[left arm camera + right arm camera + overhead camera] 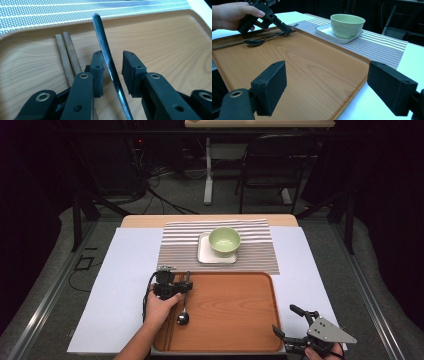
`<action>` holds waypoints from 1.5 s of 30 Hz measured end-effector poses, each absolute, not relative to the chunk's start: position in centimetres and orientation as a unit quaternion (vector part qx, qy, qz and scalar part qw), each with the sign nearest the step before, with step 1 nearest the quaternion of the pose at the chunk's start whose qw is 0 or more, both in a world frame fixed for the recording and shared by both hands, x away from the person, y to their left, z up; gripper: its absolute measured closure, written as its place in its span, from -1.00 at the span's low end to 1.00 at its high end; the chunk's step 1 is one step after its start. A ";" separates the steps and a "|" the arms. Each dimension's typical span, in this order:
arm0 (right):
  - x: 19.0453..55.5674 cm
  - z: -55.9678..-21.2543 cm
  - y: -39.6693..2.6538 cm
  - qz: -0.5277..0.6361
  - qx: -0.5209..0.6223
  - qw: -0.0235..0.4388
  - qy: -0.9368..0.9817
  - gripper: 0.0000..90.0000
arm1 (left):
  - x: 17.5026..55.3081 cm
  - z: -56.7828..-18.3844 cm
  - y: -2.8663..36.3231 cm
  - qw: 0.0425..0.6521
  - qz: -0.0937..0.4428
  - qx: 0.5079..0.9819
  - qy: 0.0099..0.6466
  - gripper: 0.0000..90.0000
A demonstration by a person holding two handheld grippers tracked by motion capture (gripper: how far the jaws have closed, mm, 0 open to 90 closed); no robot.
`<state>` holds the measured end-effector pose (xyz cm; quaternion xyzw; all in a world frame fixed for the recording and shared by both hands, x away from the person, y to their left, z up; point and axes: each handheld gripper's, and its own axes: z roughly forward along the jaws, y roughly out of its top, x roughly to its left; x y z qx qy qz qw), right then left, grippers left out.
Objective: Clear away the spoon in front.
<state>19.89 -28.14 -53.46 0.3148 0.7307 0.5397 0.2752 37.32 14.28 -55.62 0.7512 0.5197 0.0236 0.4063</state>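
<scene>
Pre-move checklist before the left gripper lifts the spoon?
1. Spoon handle between left gripper jaws: ok.
2. Pads pressing the handle: not ok, a gap shows on one side.
3. Chopsticks outside the jaws: ok, they lie beside them.
4. Spoon bowl resting on tray: ok.
5. Right gripper open and away from the spoon: ok.
6. Bowl seated on plate: ok.

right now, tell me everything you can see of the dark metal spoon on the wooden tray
The dark metal spoon is slim, glossy and near-black, with a small oval bowl and a long thin handle. It lies on the brown wooden tray near the tray's left edge, bowl toward the person, handle pointing at the striped placemat. The handle passes between the left gripper jaws, against one pad, a gap at the other. Wooden chopsticks lie alongside.
</scene>
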 end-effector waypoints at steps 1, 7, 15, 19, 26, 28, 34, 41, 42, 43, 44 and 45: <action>19.9 -53.5 -28.1 0.540 0.315 0.275 0.731 -0.66 | 37.4 -55.6 14.3 0.405 0.023 0.751 0.521 0.59; 19.9 -53.5 -28.1 0.539 0.315 0.274 0.731 -0.66 | 37.8 -55.5 14.3 0.397 0.030 0.753 0.525 0.64; 19.9 -53.5 -28.1 0.539 0.316 0.273 0.731 -0.66 | 37.3 -55.2 14.4 0.384 0.046 0.760 0.523 0.62; 19.9 -53.5 -28.1 0.539 0.316 0.272 0.731 -0.66 | 37.3 -55.2 14.5 0.387 0.049 0.757 0.525 0.55; 20.0 -53.5 -28.1 0.539 0.317 0.271 0.732 -0.66 | 37.9 -54.8 14.7 0.390 0.058 0.753 0.527 0.48; 20.0 -53.5 -28.1 0.539 0.317 0.272 0.732 -0.66 | 38.1 -54.7 14.6 0.392 0.062 0.752 0.527 0.47; 20.0 -53.5 -28.1 0.539 0.316 0.271 0.732 -0.66 | 38.9 -54.5 14.4 0.395 0.064 0.750 0.527 0.46; 20.0 -53.5 -28.1 0.539 0.315 0.272 0.732 -0.66 | 39.8 -54.7 14.4 0.394 0.063 0.746 0.533 0.45; 20.0 -53.5 -28.1 0.539 0.315 0.272 0.732 -0.66 | 39.8 -54.7 14.3 0.394 0.064 0.746 0.533 0.45; 20.0 -53.5 -28.1 0.539 0.315 0.272 0.732 -0.66 | 39.9 -54.7 14.3 0.393 0.064 0.747 0.532 0.45; 20.0 -53.5 -28.1 0.539 0.315 0.272 0.732 -0.66 | 39.9 -54.7 14.3 0.395 0.065 0.746 0.533 0.45; 20.0 -53.5 -28.1 0.539 0.316 0.272 0.732 -0.66 | 39.9 -54.7 14.3 0.394 0.064 0.746 0.532 0.45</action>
